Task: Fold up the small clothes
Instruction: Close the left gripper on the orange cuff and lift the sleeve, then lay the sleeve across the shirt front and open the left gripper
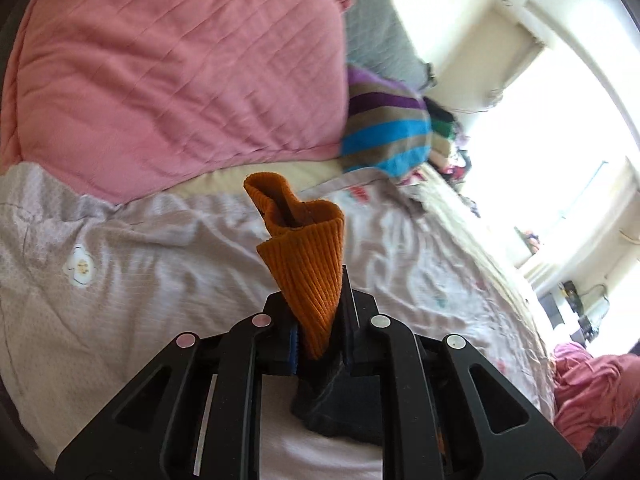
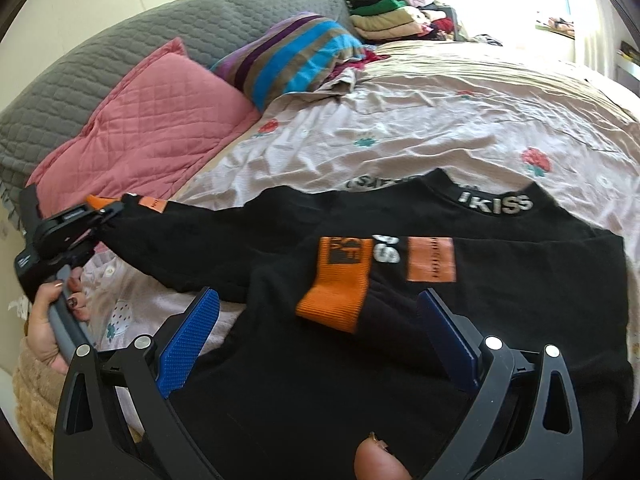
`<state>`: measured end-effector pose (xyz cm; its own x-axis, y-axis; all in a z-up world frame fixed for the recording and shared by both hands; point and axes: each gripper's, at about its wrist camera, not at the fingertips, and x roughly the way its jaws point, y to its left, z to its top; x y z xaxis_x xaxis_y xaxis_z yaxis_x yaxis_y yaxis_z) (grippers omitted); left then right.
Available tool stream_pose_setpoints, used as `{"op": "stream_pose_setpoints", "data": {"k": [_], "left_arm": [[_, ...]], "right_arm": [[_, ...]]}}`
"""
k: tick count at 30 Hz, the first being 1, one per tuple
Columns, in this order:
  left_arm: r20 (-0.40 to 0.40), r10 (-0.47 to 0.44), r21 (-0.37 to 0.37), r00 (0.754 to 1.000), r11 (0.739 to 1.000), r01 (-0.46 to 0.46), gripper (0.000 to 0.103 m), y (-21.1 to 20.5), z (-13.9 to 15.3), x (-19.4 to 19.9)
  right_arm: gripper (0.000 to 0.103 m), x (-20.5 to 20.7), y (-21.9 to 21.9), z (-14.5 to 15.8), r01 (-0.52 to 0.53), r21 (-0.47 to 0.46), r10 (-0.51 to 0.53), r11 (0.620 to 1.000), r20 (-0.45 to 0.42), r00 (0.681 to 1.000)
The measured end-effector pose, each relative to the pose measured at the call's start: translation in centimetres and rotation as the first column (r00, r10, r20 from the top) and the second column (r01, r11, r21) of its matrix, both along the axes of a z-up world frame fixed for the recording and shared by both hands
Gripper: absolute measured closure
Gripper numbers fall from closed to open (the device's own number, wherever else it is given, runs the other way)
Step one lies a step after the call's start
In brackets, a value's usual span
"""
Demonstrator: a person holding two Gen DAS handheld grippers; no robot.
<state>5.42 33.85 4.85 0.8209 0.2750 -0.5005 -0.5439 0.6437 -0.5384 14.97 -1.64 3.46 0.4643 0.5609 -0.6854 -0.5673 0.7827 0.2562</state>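
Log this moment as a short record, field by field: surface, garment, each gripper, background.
surface: bed with a wrinkled floral cover
garment: black sweatshirt with orange cuffs, lying spread on the bed
left gripper: shut on the orange cuff of one sleeve, stretched out to the side
right gripper: open, over the sweatshirt, holding nothing
other sleeve: folded across the chest, its cuff between the right gripper's fingers
pillows: pink pillow, striped pillow
background: stack of folded clothes at the far end
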Motion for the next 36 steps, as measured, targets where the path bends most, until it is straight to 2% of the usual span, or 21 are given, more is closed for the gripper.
{"op": "stream_pose_setpoints", "data": {"k": [9,20,28,36], "left_arm": [[0.050,-0.158,0.042,0.986,0.987,0.156,0.096,-6.7,1.9,1.0],[0.056,-0.268,0.077,0.962,0.961,0.264,0.096,-11.2,3.1,0.9],[0.029,-0.401,0.097,0.916,0.913,0.397,0.096,-15.9,3.7,1.4],[-0.010,-0.517,0.076,0.856,0.853,0.516,0.096,-20.2,2.4,2.7]], "right_arm": [[0.005,0.0,-4.0,0.9,0.063,-0.005,-0.063,0.998,0.018,0.998],[0.005,-0.8,-7.7,0.8,0.102,-0.007,-0.102,0.995,0.028,0.994],[0.005,-1.1,-10.0,1.2,0.140,-0.004,-0.140,0.990,0.036,0.990],[0.005,-1.3,-12.8,1.3,0.178,0.013,-0.179,0.984,0.025,0.984]]}}
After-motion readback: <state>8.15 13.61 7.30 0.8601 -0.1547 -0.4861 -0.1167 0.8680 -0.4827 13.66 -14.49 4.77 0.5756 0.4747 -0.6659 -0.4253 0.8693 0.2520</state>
